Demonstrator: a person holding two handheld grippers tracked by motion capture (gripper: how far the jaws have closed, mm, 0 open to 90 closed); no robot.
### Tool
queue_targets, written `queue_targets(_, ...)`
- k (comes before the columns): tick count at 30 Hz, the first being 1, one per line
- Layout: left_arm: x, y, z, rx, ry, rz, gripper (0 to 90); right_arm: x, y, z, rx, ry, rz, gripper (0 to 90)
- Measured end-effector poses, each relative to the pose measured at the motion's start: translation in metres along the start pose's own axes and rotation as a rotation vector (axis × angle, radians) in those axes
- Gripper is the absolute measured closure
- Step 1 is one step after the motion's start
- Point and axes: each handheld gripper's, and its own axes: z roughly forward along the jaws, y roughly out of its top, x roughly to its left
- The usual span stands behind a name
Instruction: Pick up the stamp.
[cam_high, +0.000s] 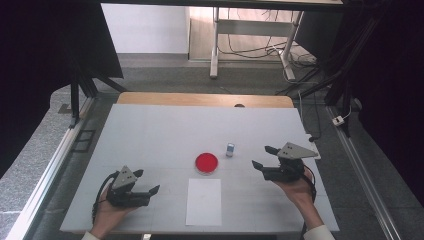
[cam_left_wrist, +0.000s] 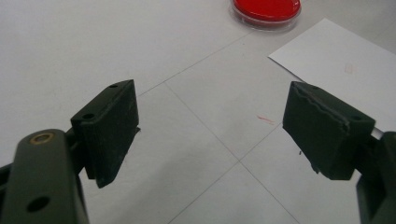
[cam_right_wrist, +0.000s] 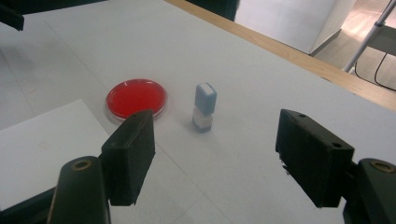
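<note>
While both hands rest low on the white tabletop (cam_high: 150, 135), each holds a black two-jaw tool with its jaws spread wide and nothing between them. Just right of the frame's centre in the high view stands a small blue-and-white block-shaped stamp (cam_high: 230, 149), upright, its long axis vertical. Just to its lower left lies a round red-filled shallow dish (cam_high: 206, 163), near but apart. Below the dish lies a white paper sheet (cam_high: 204, 201), its long side running toward the bottom edge. At centre right, the right tool (cam_high: 261, 157) points left toward the stamp and is clearly nearer to it than the left tool (cam_high: 147, 182), at lower left. In the right tool's own view the stamp (cam_right_wrist: 204, 107) stands ahead between the jaws, bare surface all round it, so approach room looks open.
</note>
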Motion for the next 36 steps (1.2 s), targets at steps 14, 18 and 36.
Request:
queue_targets(14, 0.000, 0.000, 0.003, 0.008, 0.000, -0.001, 18.4, 0.001, 0.024, 0.024, 0.048, 0.024, -0.057, 28.7)
queue_targets(18, 0.000, 0.000, 0.003, 0.011, 0.004, 0.001, 18.4, -0.001, 0.027, 0.029, 0.060, 0.042, -0.059, 28.9)
queue_targets(36, -0.001, -0.001, 0.006, 0.025, 0.003, 0.010, 18.4, -0.004, 0.036, 0.064, 0.132, 0.079, -0.087, 28.8)
